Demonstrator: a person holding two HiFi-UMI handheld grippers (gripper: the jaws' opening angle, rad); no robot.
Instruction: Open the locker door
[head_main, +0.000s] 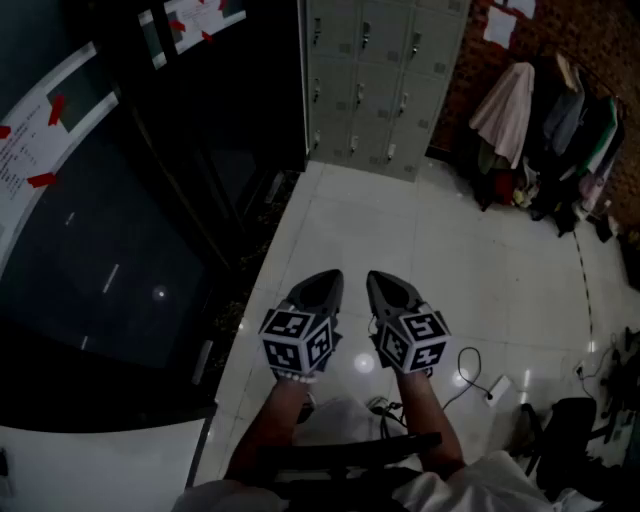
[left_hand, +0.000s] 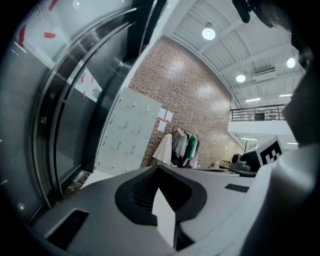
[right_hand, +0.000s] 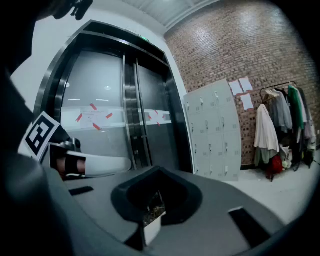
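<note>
Low in the head view, two bare forearms (head_main: 268, 425) reach forward, each hand carrying a set of tongs with a marker cube on its back. Left tongs (head_main: 325, 285) and right tongs (head_main: 390, 287) sit side by side, near each other but apart, both pointing ahead over a glossy white tiled floor (head_main: 400, 225). Left gripper view: left tongs (left_hand: 159, 168) clenched, tips meeting, nothing caught between them. Right gripper view: right tongs (right_hand: 155, 172) likewise clenched and empty. On the floor just right of the person lies a dark cable (head_main: 468, 362) ending at a small white block. To the left stands a run of dark glass doors (head_main: 120, 230) in metal frames, with strips of red tape (head_main: 42, 180) on a pale band across the glass. Well ahead, at the far end of the floor, is a bank of grey lockers (head_main: 385, 80), several columns wide; every door that shows looks closed, and the tongs are well apart from them. Right of the lockers, a clothes rack (head_main: 545, 125) holds jackets and shirts against a brick wall (head_main: 560, 25), with white paper sheets (head_main: 500, 25) pinned on the brick above.
</note>
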